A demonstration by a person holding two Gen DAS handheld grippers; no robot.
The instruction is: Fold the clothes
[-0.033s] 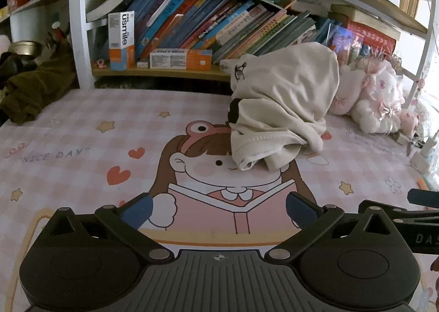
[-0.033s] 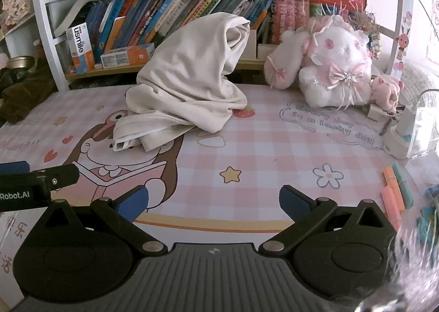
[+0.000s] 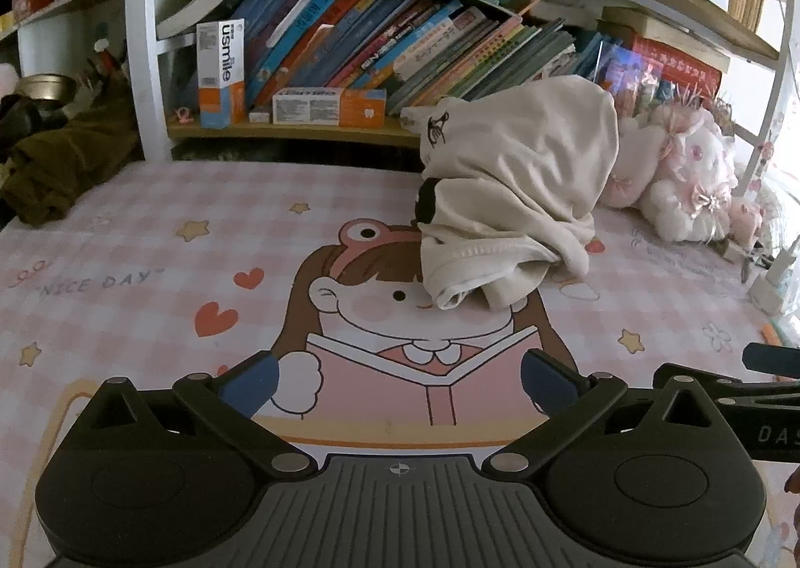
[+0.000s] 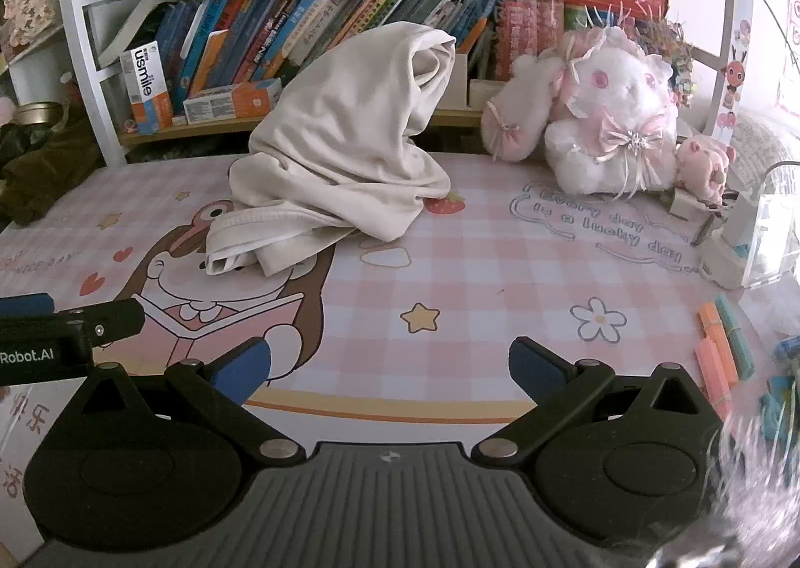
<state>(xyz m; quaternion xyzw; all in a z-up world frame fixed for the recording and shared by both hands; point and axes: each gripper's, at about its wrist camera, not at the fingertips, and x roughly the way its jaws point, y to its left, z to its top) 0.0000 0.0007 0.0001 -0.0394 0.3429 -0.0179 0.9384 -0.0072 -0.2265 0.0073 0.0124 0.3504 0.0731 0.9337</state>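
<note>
A cream garment lies in a crumpled heap on the pink checked cartoon mat, propped up against the bookshelf edge; a hemmed edge hangs toward me. The right wrist view shows the same garment left of centre. My left gripper is open and empty, hovering over the mat well short of the heap. My right gripper is also open and empty, near the mat's front edge and to the right of the heap. Part of the left gripper's finger shows at the left edge of the right wrist view.
A bookshelf full of books runs along the back, with an orange-and-white box on it. A pink-and-white plush toy sits at back right. Dark olive cloth lies at left. Coloured markers and a clear box are at right.
</note>
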